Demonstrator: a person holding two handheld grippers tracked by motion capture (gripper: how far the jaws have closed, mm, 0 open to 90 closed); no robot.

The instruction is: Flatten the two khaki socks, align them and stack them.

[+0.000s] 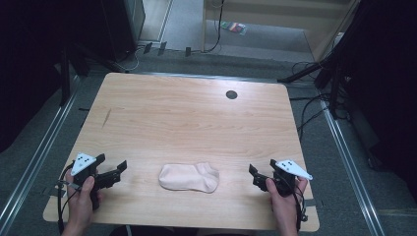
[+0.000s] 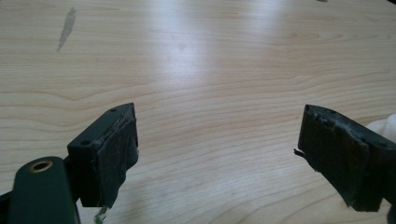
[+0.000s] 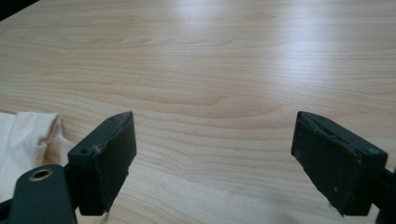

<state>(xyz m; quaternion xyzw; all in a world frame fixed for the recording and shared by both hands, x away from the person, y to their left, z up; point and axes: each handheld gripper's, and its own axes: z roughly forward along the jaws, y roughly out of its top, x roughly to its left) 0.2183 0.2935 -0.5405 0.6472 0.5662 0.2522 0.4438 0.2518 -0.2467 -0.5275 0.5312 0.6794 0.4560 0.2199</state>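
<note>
A pale cream sock (image 1: 189, 177) lies flat on the wooden table (image 1: 187, 118), near its front edge and between the two hands. My left gripper (image 1: 118, 169) rests on the table to the sock's left, jaws open with nothing between them. My right gripper (image 1: 254, 174) sits to the sock's right, also open and holding nothing. In the left gripper view (image 2: 217, 154) a white bit of the sock (image 2: 385, 127) peeks behind the right jaw. In the right gripper view (image 3: 212, 158) the sock (image 3: 28, 140) lies at the left, beside the left jaw.
A round dark cable hole (image 1: 231, 95) sits near the table's far edge. A faint grey smudge (image 1: 106, 117) marks the wood at the left. Cables and black stands (image 1: 334, 73) surround the table on the floor.
</note>
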